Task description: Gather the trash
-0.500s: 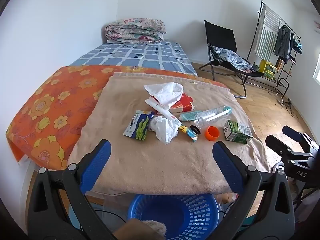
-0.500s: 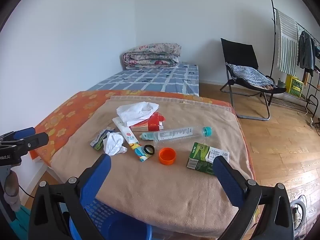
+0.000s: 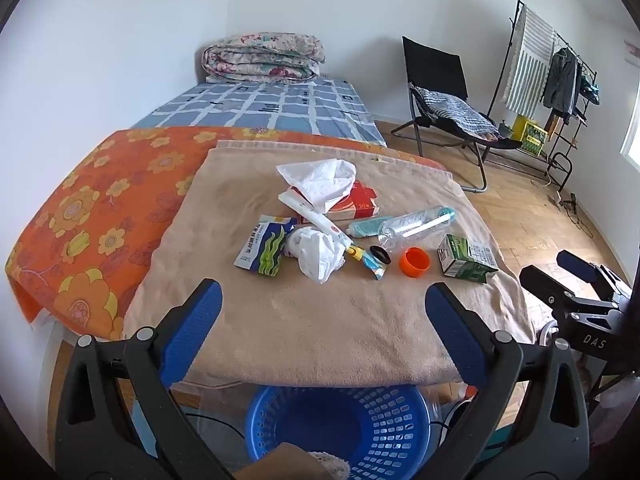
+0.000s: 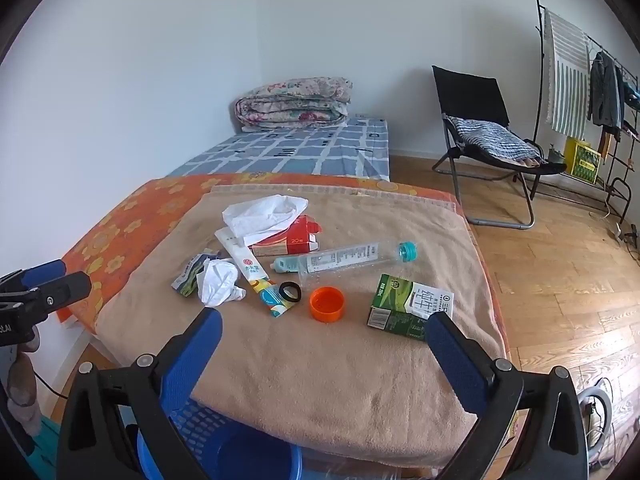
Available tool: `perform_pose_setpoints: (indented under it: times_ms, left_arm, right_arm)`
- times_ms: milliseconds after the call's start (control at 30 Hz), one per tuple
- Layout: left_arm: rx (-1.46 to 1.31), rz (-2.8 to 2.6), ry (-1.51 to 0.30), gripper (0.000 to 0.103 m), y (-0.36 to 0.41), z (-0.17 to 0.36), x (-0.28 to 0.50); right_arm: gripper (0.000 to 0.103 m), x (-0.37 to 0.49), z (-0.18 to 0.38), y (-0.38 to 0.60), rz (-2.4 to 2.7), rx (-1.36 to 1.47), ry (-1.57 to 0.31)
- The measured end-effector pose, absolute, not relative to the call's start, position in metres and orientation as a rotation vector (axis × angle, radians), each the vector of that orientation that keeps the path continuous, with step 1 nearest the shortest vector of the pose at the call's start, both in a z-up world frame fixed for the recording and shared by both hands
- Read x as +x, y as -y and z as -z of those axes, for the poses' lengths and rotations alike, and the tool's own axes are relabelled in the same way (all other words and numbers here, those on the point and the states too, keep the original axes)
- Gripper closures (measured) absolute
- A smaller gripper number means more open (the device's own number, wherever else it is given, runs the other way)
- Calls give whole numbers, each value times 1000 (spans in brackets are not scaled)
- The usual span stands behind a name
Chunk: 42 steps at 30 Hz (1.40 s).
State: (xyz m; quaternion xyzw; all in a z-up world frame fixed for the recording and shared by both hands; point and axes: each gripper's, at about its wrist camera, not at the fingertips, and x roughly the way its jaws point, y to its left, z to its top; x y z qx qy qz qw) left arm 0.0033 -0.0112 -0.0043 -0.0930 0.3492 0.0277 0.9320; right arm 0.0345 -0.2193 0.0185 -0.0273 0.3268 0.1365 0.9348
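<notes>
Left wrist view: left claw (image 3: 322, 322) held apart, empty, above blue basket (image 3: 404, 404); crumpled tissue (image 3: 318, 254) on blanket, light, soft, pinched anywhere.

Right wrist view: right claw (image 4: 322, 350) apart, empty; milk carton (image 4: 410, 306) stiff, light, gripped across sides.

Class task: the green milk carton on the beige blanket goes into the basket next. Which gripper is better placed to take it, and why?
Probably the right gripper: open, and the green milk carton lies just off its right finger. From the left gripper, the carton lies far to the right.
</notes>
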Motion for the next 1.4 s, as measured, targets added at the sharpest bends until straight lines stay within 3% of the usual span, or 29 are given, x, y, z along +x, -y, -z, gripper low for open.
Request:
perform_pose_setpoints:
  times_ms: [1400]
  left_arm:
    - [-191, -39, -733, 0, 14, 11, 5]
  right_arm:
    - [0, 37, -12, 223, -275, -26, -719]
